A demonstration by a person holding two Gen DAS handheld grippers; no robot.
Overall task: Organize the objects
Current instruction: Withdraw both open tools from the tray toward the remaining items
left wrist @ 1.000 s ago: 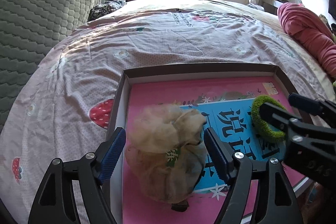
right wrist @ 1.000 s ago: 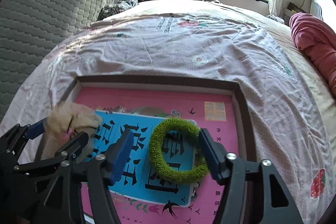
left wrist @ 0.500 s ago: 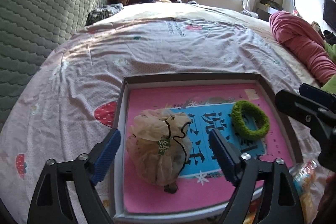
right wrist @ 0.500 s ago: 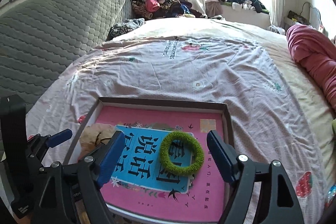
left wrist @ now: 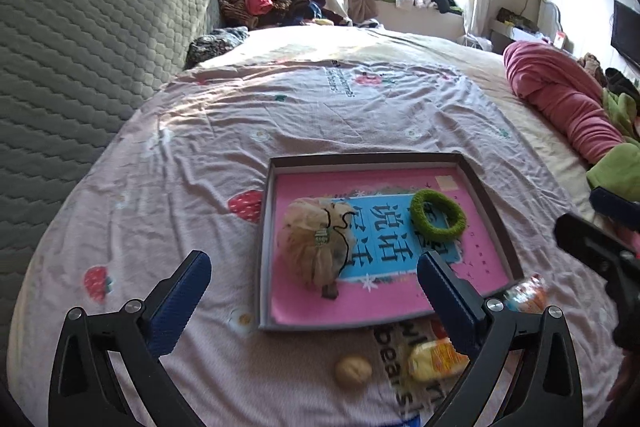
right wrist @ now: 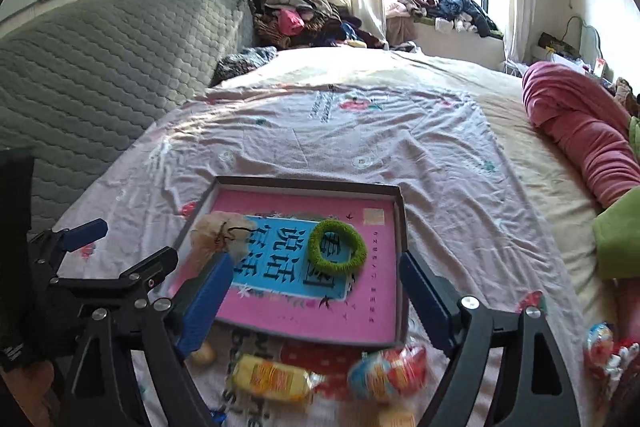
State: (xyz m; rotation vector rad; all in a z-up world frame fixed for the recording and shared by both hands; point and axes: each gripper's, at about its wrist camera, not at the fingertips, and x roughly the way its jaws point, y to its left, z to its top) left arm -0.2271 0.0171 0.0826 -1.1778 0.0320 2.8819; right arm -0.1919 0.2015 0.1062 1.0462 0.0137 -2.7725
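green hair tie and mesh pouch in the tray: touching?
Apart. The left wrist view shows blue printed cover between the green hair tie and the mesh pouch; the right wrist view agrees.

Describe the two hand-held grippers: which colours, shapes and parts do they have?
The left gripper and the right gripper look alike: black frames with triangular cut-outs, silver screw heads, and two long fingers faced with ribbed blue pads. No cables or sleeves show. Faint small lettering on the left gripper's body, seen from the right wrist, is unreadable.
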